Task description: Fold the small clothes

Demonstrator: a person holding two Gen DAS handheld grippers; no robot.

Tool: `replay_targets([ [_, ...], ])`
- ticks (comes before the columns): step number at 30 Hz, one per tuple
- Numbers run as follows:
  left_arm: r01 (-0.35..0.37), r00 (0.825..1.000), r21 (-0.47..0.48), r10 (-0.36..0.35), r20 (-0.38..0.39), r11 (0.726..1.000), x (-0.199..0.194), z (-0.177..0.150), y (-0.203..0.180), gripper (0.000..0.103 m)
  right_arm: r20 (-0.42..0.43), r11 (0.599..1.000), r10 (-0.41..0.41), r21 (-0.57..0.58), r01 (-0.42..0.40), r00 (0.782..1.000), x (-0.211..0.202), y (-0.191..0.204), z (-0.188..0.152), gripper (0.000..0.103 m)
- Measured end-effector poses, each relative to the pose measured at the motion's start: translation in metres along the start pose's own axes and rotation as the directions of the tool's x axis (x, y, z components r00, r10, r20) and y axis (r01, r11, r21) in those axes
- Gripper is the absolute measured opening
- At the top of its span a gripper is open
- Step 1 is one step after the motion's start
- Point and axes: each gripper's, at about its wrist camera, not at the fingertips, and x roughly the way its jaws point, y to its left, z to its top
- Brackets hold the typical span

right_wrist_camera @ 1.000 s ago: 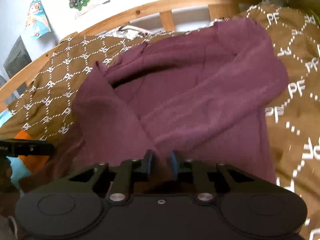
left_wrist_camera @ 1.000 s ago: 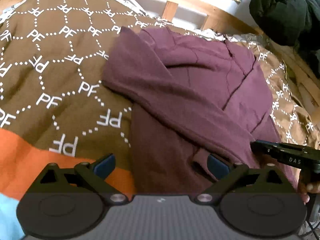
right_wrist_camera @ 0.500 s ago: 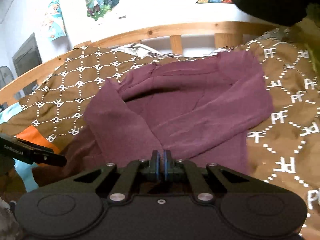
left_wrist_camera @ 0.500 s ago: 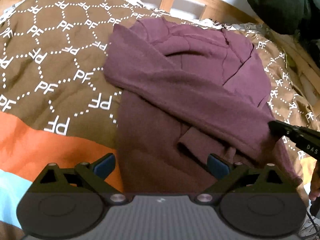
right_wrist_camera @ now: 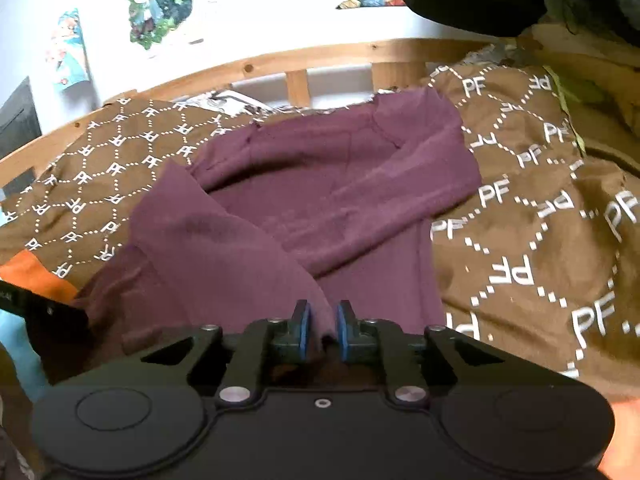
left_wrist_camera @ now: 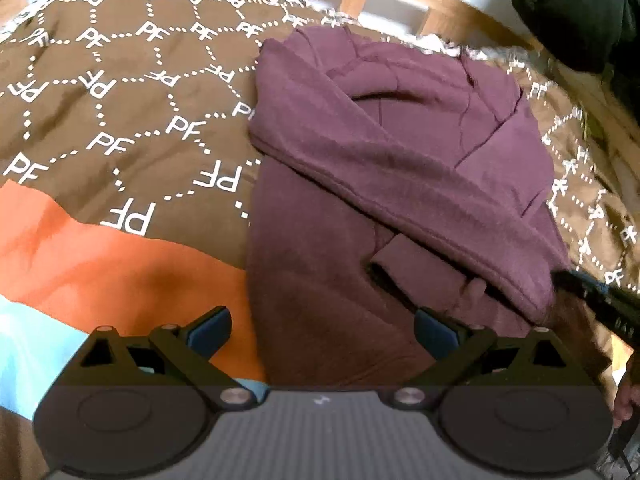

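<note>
A maroon hooded sweatshirt (left_wrist_camera: 384, 184) lies on a brown patterned blanket (left_wrist_camera: 120, 92), both sleeves folded across its body. My left gripper (left_wrist_camera: 322, 330) is open and empty, just above the sweatshirt's bottom hem. My right gripper (right_wrist_camera: 322, 330) has its jaws slightly apart with the cuff of the left sleeve (right_wrist_camera: 224, 256) between the pads; the fabric looks loose there. The sweatshirt also fills the right wrist view (right_wrist_camera: 320, 200). The right gripper shows at the right edge of the left wrist view (left_wrist_camera: 600, 300).
The blanket has an orange band (left_wrist_camera: 100, 256) and a light blue band (left_wrist_camera: 28, 344) near me. A wooden bed rail (right_wrist_camera: 280, 60) runs along the far side. A dark bundle (left_wrist_camera: 576, 8) sits at the far right. Posters (right_wrist_camera: 160, 0) hang on the wall.
My right gripper's jaws were closed half a second ago and now stand slightly apart around the sleeve cuff. My left gripper has drawn back toward the hem, still open.
</note>
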Motion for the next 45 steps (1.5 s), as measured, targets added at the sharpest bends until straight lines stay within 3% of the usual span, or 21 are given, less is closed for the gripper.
replay_targets([
  [2,-0.002,1.0,0.006,0.001,0.018,1.0,-0.003,-0.004,0.002,0.1,0.0,0.999,-0.009,-0.043,0.009,1.0,-0.007,0.0,-0.003,0.027],
  [3,-0.005,1.0,0.012,0.004,0.024,1.0,-0.005,-0.006,0.003,0.1,0.001,0.998,-0.018,-0.065,0.018,1.0,-0.011,0.0,-0.004,0.037],
  [5,-0.012,1.0,0.03,0.011,0.029,0.999,-0.008,-0.008,0.003,0.1,0.009,0.996,-0.033,-0.084,0.034,0.999,-0.019,-0.004,-0.006,0.048],
  [8,-0.023,0.999,0.03,0.022,0.041,0.999,-0.016,-0.011,0.006,0.1,0.0,0.996,-0.044,-0.075,0.044,0.999,-0.03,-0.01,-0.007,0.055],
  [12,-0.033,0.997,0.073,0.028,0.073,0.997,-0.036,-0.016,0.007,0.1,-0.008,0.982,-0.144,-0.126,0.142,0.99,-0.051,-0.01,-0.013,0.068],
  [16,-0.03,0.991,0.121,0.014,0.13,0.992,-0.058,-0.026,0.009,0.102,-0.015,0.958,-0.188,-0.223,0.18,0.982,-0.074,-0.002,-0.027,0.076],
  [19,-0.019,0.994,0.139,0.004,0.108,0.99,-0.062,-0.035,0.007,0.102,-0.041,0.932,-0.187,-0.323,0.164,0.981,-0.083,0.012,-0.04,0.084],
  [22,-0.037,0.996,0.169,0.022,0.091,0.985,-0.062,-0.045,0.002,0.102,-0.054,0.872,-0.206,-0.463,0.158,0.977,-0.087,0.031,-0.057,0.092],
  [27,-0.045,0.998,0.215,0.034,0.053,0.976,-0.055,-0.053,-0.008,0.102,-0.03,0.774,-0.27,-0.602,0.198,0.962,-0.074,0.045,-0.078,0.095],
  [33,-0.061,0.998,0.269,0.052,0.041,0.961,-0.048,-0.058,-0.018,0.102,0.058,0.773,-0.289,-0.575,0.269,0.956,-0.057,0.031,-0.075,0.097],
  [35,-0.098,0.995,0.305,0.095,0.024,0.947,-0.045,-0.059,-0.023,0.102,0.086,0.774,-0.284,-0.566,0.282,0.955,-0.056,0.031,-0.073,0.097],
  [38,-0.137,0.99,0.379,0.131,0.041,0.915,-0.045,-0.062,-0.031,0.102,0.148,0.75,-0.257,-0.592,0.294,0.955,-0.058,0.036,-0.076,0.087],
  [40,-0.165,0.986,0.43,0.155,0.058,0.888,-0.045,-0.065,-0.036,0.102,0.158,0.765,-0.198,-0.592,0.254,0.967,-0.061,0.038,-0.075,0.06],
  [41,-0.181,0.983,0.455,0.167,0.07,0.872,-0.044,-0.066,-0.039,0.102,0.151,0.776,-0.181,-0.585,0.236,0.972,-0.06,0.039,-0.073,0.052],
  [43,-0.209,0.978,0.498,0.183,0.102,0.841,-0.043,-0.067,-0.043,0.102,0.149,0.79,-0.161,-0.573,0.218,0.976,-0.059,0.041,-0.071,0.013],
  [45,-0.242,0.97,0.538,0.199,0.137,0.807,-0.04,-0.067,-0.048,0.102,0.163,0.815,-0.145,-0.54,0.212,0.976,-0.059,0.041,-0.067,0.006],
])
